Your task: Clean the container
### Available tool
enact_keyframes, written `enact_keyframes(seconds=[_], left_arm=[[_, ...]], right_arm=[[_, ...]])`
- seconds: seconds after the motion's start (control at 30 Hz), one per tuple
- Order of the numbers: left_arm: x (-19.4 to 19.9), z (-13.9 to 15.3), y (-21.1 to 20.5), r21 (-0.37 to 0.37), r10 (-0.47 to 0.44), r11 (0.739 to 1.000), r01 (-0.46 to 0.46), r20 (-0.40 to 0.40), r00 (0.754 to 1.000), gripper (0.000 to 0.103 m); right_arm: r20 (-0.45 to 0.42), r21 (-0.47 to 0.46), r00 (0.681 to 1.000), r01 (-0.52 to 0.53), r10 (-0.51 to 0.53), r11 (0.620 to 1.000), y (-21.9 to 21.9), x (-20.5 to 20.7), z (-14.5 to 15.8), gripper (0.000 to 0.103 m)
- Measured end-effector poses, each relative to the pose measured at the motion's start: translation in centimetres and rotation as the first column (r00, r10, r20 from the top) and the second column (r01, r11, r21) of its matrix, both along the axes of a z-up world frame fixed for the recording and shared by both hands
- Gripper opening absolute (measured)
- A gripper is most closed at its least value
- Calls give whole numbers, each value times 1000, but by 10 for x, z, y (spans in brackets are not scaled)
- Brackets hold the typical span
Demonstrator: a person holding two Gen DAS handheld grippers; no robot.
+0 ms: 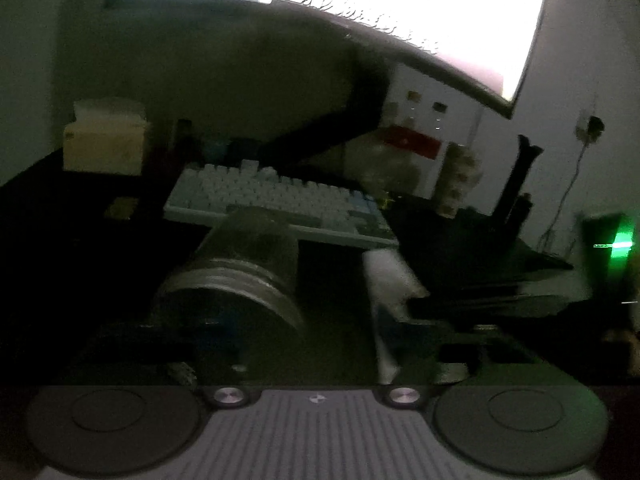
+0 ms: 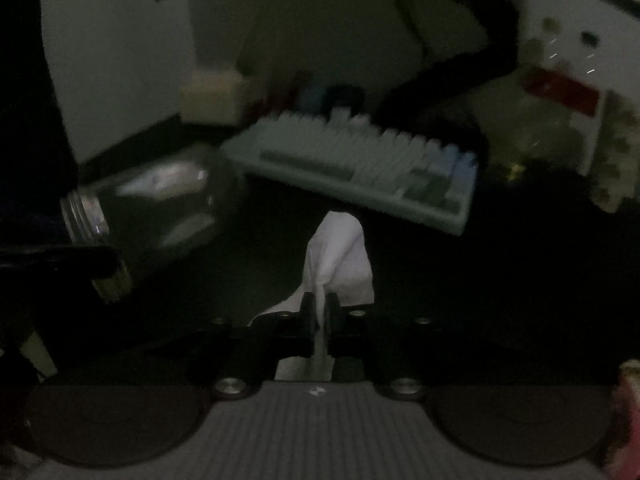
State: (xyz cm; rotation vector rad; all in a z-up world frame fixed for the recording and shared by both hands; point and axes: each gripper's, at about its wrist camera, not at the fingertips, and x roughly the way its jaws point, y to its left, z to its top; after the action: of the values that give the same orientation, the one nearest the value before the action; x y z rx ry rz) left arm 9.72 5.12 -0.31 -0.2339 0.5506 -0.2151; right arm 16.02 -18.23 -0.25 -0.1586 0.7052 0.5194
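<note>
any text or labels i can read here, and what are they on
Nothing can be read for certain.
Monitor: large dark characters on the bright screen, cut off and too blurred to quote.
Red label behind the keyboard: no legible print.
Keyboard keycaps: legends blurred away.
Glass jar and white cloth: no visible print.

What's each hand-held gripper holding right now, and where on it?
The right hand-held gripper pinches the white cloth by its near end. The left holds the glass jar near its threaded mouth.
</note>
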Motion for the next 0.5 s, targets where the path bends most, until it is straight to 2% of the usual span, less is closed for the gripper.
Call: enact_keyframes(seconds=[0.13, 0.2, 0.27, 0.33, 0.4, 0.5], left_arm=[[20, -9, 0, -22, 37, 999, -37, 15, 999, 23], [29, -18, -1, 2, 53, 999, -53, 48, 997, 16], [38, -28, -3, 16, 1, 1000, -2, 41, 999, 12], [38, -37, -2, 5, -57, 998, 56, 65, 996, 11], [33, -42, 0, 28, -93, 996, 90, 101, 991, 10], [24, -45, 13, -18, -229, 972, 232, 114, 967, 5]], right_arm=[[42, 25, 999, 14, -15, 1000, -15, -13, 15, 6], [52, 30, 998, 25, -26, 999, -17, -19, 18, 6], [54, 36, 998, 39, -41, 999, -19, -24, 19, 6], [53, 40, 997, 54, -56, 998, -19, -28, 20, 6], [50, 44, 996, 67, -69, 997, -20, -31, 21, 6], [51, 56, 996, 69, -72, 996, -19, -37, 26, 6]])
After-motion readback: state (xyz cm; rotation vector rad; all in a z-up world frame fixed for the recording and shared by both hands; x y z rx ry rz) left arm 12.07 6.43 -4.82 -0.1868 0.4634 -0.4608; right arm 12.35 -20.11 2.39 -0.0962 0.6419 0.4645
